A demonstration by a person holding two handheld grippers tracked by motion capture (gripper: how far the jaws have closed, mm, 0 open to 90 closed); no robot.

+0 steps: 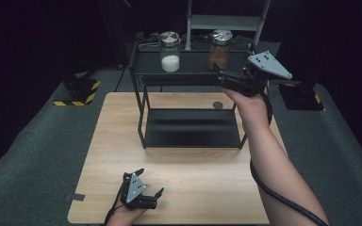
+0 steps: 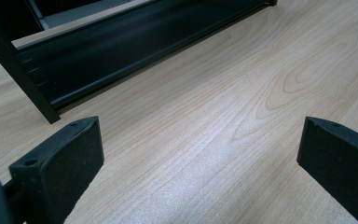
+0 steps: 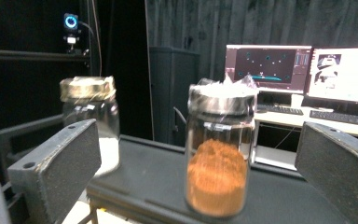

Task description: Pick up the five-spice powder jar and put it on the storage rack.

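Right gripper view: brown-powder jar (image 3: 218, 154) stands between spread right tongs (image 3: 200, 172).

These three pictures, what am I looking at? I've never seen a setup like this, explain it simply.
A person holds a hand tool with two black jaws in each hand. The top picture looks down from above on a wooden table with a black shelf rack. The other two pictures come from cameras riding on the tools. The left gripper rests low over the table, jaws open, holding nothing. The right gripper is raised at the top shelf, jaws open, facing a jar of brown powder. A jar of white powder stands beside it.
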